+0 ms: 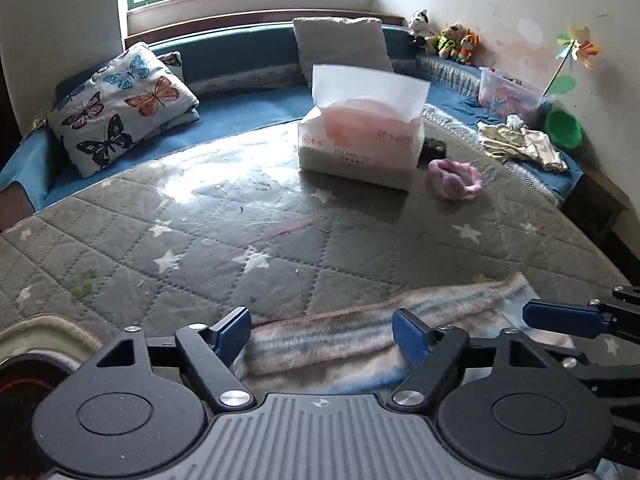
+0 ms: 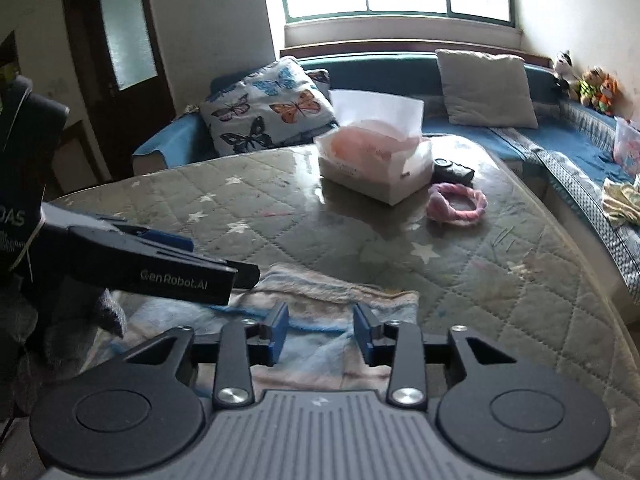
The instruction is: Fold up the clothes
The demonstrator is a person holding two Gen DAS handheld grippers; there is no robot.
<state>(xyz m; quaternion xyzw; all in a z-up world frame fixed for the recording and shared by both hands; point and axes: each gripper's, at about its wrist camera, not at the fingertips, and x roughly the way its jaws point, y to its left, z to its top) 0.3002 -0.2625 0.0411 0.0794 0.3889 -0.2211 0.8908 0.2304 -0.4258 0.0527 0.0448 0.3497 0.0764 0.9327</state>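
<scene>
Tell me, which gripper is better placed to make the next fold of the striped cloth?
Probably the left gripper. Its jaws are open wide over the folded edge of the striped cloth. The right gripper is also open above the cloth, but its gap is narrower. Neither grips it now.

The folded garment [image 1: 360, 340] runs under the left gripper's body at 6 o'clock. Print on the tissue pack [image 1: 360, 140] is too blurred to read. The clear toy bin [image 2: 628, 140] is cut off at 3 o'clock.
</scene>
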